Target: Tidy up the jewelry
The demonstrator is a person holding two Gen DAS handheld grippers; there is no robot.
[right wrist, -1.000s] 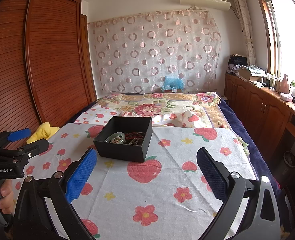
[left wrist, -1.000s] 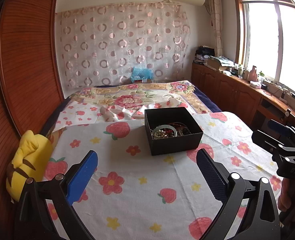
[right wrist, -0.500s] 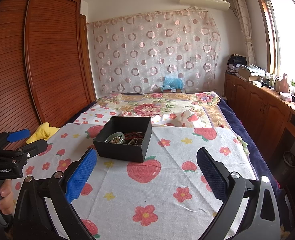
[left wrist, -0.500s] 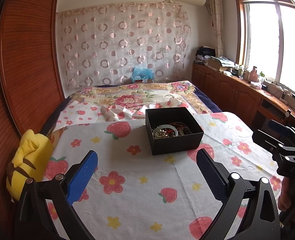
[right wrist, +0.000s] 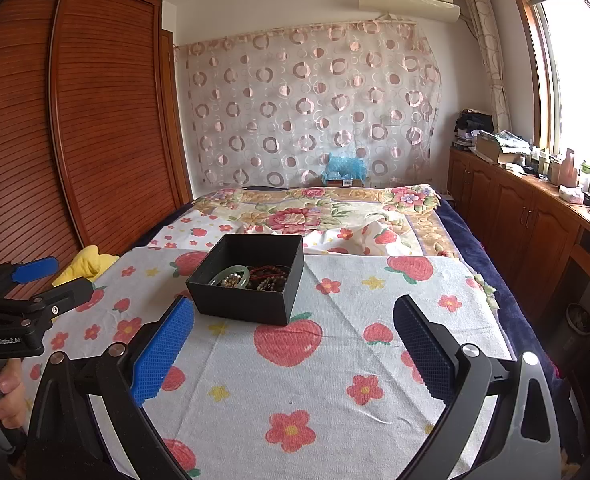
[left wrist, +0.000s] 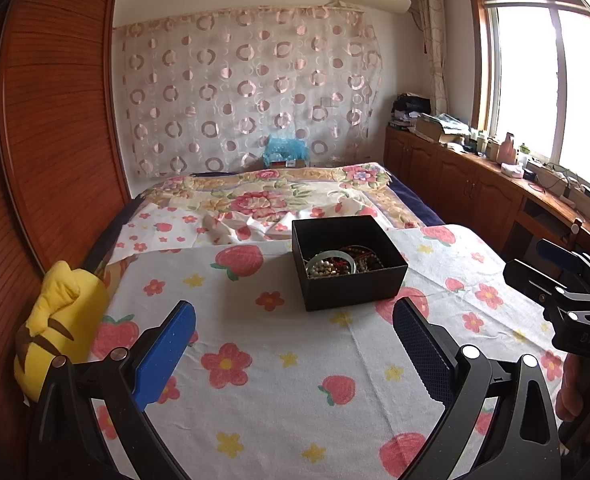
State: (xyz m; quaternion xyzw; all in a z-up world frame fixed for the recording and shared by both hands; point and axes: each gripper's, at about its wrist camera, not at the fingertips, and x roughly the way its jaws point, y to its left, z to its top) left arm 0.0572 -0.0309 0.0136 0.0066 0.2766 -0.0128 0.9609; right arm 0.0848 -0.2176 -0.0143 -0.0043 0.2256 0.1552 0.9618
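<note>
A yellow plush toy (left wrist: 61, 328) lies at the bed's left edge; the left hand-held gripper (left wrist: 293, 346) hovers wide open and empty; a black box (left wrist: 349, 262) of jewelry (left wrist: 337, 265) sits mid-bedspread (left wrist: 255, 380); the right hand-held gripper (right wrist: 293, 344) gapes open, holding nothing

bright daylight floods from the blown-out window (left wrist: 535, 80) at right; sharp focus, strong fisheye bending at the edges.

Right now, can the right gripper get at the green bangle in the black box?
Probably yes. The right gripper is open, the black box has no lid, and only bare bedsheet lies between. The green bangle sits on top of the beads.
</note>
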